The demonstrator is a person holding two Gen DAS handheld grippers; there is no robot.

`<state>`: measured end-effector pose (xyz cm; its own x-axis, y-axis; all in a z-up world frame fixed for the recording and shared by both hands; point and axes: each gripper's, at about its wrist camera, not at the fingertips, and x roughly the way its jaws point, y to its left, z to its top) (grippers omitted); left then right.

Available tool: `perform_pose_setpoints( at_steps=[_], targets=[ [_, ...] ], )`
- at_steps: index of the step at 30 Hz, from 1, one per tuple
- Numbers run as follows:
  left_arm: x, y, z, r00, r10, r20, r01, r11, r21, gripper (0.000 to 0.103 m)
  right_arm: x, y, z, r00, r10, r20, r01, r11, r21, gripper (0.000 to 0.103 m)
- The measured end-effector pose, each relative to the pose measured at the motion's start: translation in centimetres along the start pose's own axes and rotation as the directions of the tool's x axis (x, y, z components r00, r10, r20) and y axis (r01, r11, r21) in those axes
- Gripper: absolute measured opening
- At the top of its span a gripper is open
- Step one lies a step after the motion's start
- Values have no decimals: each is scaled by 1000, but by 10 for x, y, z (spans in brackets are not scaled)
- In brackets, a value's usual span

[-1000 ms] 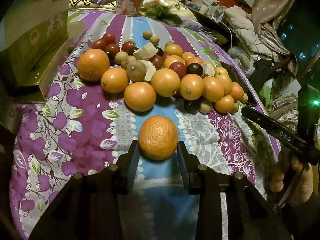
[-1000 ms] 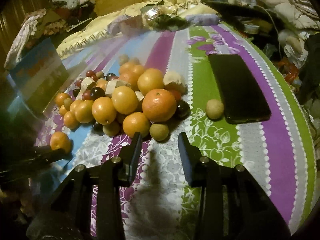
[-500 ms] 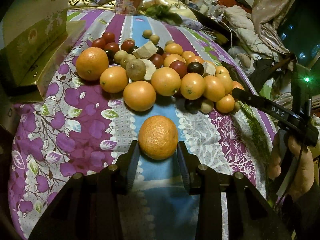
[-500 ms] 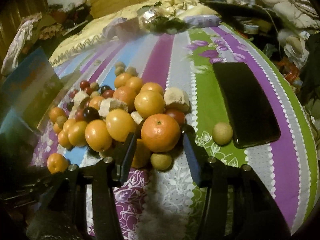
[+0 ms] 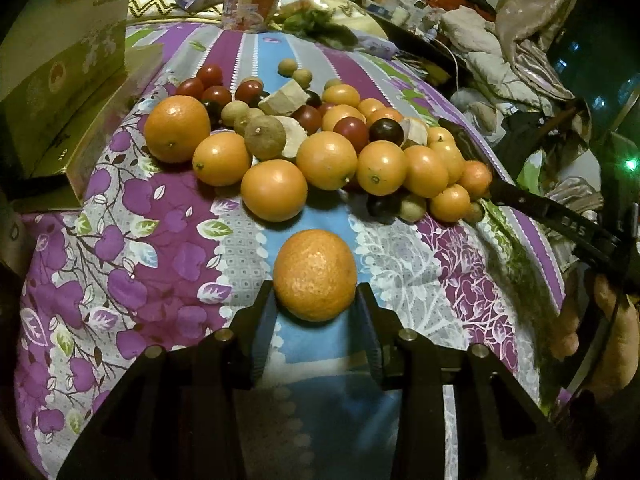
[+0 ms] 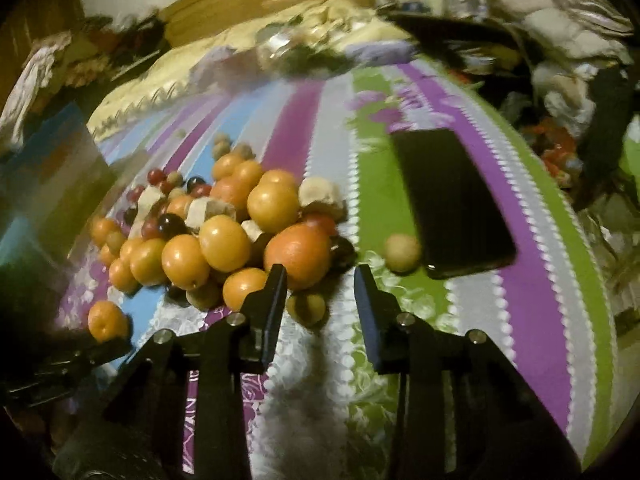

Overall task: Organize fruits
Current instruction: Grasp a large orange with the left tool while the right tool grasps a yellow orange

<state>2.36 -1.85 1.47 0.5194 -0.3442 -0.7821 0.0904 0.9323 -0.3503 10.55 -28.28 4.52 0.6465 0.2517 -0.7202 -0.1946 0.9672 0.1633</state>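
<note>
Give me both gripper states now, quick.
Left gripper: shut on orange, fingers at its sides.
Right gripper: open, holding nothing, at the edge of the fruit pile.

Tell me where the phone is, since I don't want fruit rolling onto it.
In the right wrist view the phone lies flat on the bedspread, right of the fruit pile, with one small tan fruit at its near left corner.

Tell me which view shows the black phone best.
Right wrist view: the whole phone lies flat on the bedspread, unobstructed, with a small round fruit beside its near corner. The left wrist view shows only a dark sliver behind the fruit pile.
</note>
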Motion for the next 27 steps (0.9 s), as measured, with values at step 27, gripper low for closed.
perform_pose_setpoints(
  at_steps=[27],
  targets=[
    [-3,3,-3,1000,-16,11,16,1000,-14,40,29,63,-4,975,212,-67,-212,977,-1,36]
  ],
)
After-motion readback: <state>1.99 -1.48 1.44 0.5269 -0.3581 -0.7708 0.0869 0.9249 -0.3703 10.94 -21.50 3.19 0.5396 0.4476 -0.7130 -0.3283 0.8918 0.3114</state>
